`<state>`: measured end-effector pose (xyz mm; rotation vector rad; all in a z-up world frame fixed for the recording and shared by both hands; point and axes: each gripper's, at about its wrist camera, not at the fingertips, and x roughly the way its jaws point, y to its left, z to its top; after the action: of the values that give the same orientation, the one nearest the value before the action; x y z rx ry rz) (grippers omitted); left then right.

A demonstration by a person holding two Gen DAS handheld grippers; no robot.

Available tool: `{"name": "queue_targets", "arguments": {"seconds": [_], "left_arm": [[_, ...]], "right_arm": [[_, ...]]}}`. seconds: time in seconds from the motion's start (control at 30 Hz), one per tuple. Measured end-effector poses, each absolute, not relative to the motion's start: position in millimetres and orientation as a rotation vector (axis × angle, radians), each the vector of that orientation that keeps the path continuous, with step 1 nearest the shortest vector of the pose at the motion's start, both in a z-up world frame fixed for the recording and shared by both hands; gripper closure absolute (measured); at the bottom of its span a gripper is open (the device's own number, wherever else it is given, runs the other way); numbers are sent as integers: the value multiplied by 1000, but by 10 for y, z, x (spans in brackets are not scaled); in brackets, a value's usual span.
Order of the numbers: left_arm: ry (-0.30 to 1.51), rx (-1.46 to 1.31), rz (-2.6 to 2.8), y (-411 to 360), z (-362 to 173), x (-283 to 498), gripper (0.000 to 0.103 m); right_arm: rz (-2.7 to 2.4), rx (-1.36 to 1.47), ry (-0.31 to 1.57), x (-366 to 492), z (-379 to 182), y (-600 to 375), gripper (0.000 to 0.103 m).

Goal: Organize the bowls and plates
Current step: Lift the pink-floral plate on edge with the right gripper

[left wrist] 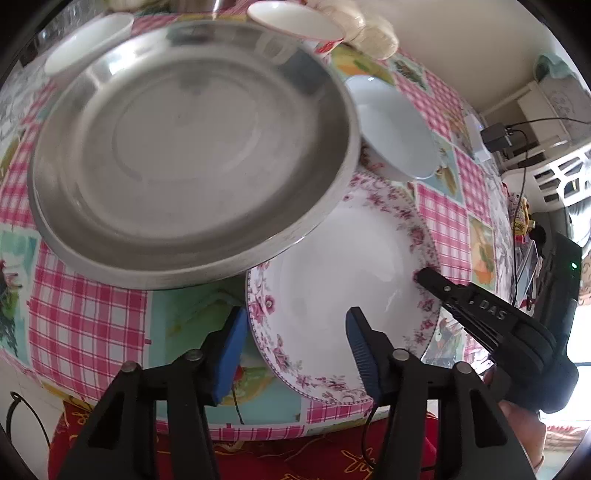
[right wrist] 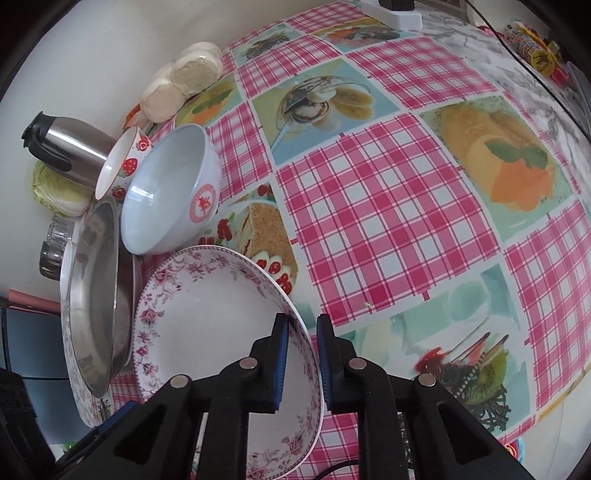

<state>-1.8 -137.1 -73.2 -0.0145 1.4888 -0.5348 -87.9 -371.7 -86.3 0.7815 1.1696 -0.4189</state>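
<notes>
A floral-rimmed white plate [left wrist: 343, 288] [right wrist: 207, 332] lies near the table's front edge. My right gripper [right wrist: 301, 354] straddles its right rim, blue pads on either side, shut on it; it shows in the left wrist view [left wrist: 428, 277] at the plate's right rim. A steel dish [left wrist: 192, 162] [right wrist: 96, 306] sits on another floral plate [right wrist: 74, 376] to the left, overlapping the first plate's edge. My left gripper [left wrist: 295, 347] is open and empty over the plate's near-left rim. A white bowl with a red emblem [right wrist: 170, 192] [left wrist: 395, 125] stands behind.
A strawberry-patterned cup [right wrist: 122, 162] [left wrist: 295, 20], a steel kettle [right wrist: 66, 147], a glass [right wrist: 55, 243], a cabbage [right wrist: 55, 192] and wrapped buns [right wrist: 184, 77] crowd the back left. A white bowl [left wrist: 88, 42] sits far left. A power strip [right wrist: 395, 13] lies at the far edge.
</notes>
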Motion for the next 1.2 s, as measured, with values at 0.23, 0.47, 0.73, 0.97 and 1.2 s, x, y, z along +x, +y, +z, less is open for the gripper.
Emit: {"name": "queue_targets", "arguments": {"seconds": [0.23,0.47,0.73,0.97,1.2], "left_arm": [[1532,-38,-522,-1398,-879,31,57],[1564,-72,-502,-1435,-1028,85,66],[1555,-129,-484,-1345,-1106,105,74],[1536,-149,-462,-1280,-1134,119,83],[1517,-134,-466,-1129,-1096,131,86]], "right_arm": [[-369,793,1180,-840,-922,-3737,86],[-314,862,1159,-911,-978,-3807,86],[-272,891,1139,-940,-996,-3841,86],[-227,953,1106,-1042,-1034,-3941,88],[-222,913,1107,-1044,-988,-3897,90]]}}
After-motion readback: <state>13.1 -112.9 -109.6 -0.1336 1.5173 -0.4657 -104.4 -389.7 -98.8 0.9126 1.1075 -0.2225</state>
